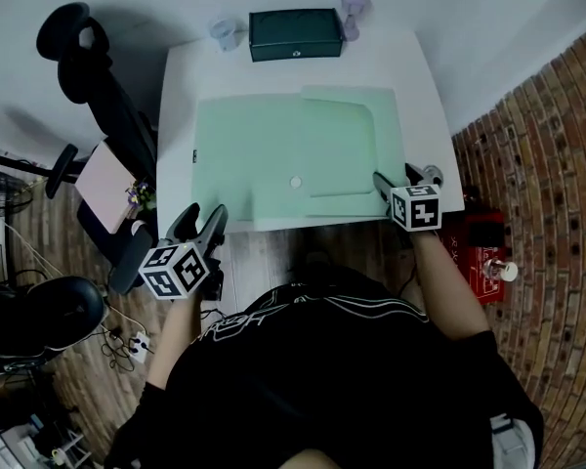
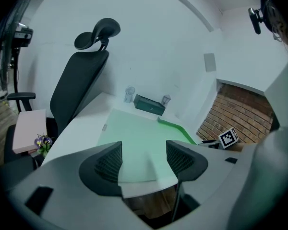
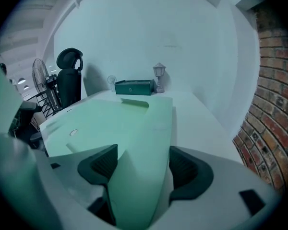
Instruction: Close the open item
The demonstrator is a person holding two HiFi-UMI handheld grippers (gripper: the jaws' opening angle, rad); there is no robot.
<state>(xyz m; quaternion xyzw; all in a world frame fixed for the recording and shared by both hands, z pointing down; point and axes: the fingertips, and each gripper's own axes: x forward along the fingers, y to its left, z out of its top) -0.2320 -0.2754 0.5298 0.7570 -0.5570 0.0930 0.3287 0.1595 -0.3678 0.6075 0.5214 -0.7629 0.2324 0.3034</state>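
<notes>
Lying flat and open on the white worktop (image 1: 425,96), the pale green folder (image 1: 273,145) fills the centre of the head view, its long axis running left to right across the frame. A small round snap (image 1: 295,182) sits near its lower middle, and a second layer overlaps the right part. A dark green box (image 1: 295,34) stands shut at the upper edge, so the folder is judged to be the open item.

The right gripper (image 1: 395,178) is at the folder's lower right corner. Its 2 jaws stand wide apart, and its own view shows the green sheet's near corner running between them, not pinched. The left gripper (image 1: 201,221) hangs at the lower left, just off the worktop's near edge, jaws wide and holding nothing.

The right gripper is nearer. Folding probably starts from that right corner, swinging leftward across the long axis.
</notes>
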